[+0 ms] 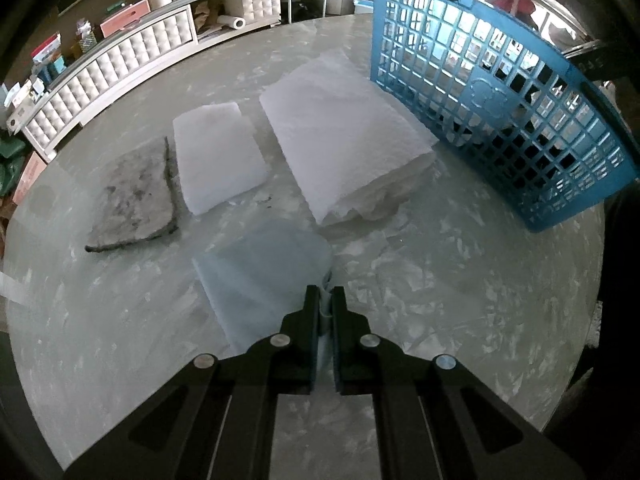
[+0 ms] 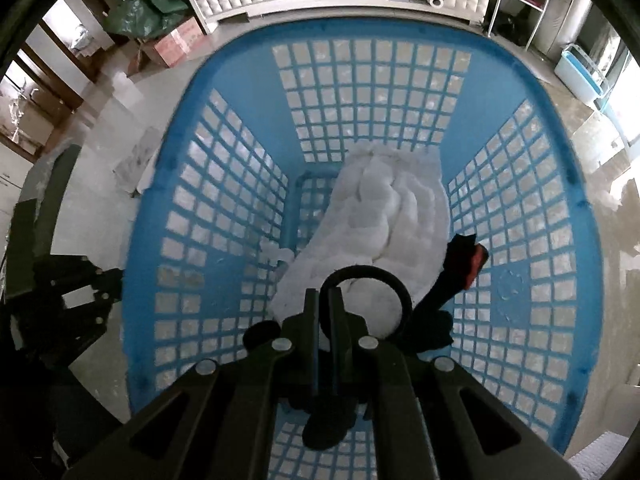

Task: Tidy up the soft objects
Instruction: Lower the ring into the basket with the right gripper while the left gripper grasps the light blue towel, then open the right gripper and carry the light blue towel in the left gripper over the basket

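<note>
Pinching a thin pale blue cloth between its closed fingers, the left hand-held gripper sits at the bottom centre of the left wrist view. The cloth's gathered edge is caught right at the fingertips, and the rest of it spreads flat on the marbled worktop up and to the left of them.

Farther up the frame, well clear of the fingers, three folded pieces lie side by side: a grey mottled cloth at the left, a small white folded cloth in the middle just beside it, and a large white folded stack to the right. The stack's far corner comes close to the blue basket, which fills the upper right of that view.

In the right wrist view the right hand-held gripper is at the bottom centre, looking down into the same blue basket. Its fingers are closed on a black ring-shaped strap that loops up and to the right of the tips. A crumpled white fluffy fabric lies on the basket floor just above the fingertips, running toward the centre of the frame. A dark item with a red patch sits at the right of the ring, against the white fabric. The left hand-held gripper shows as a dark shape at the left edge, outside the basket.
</note>
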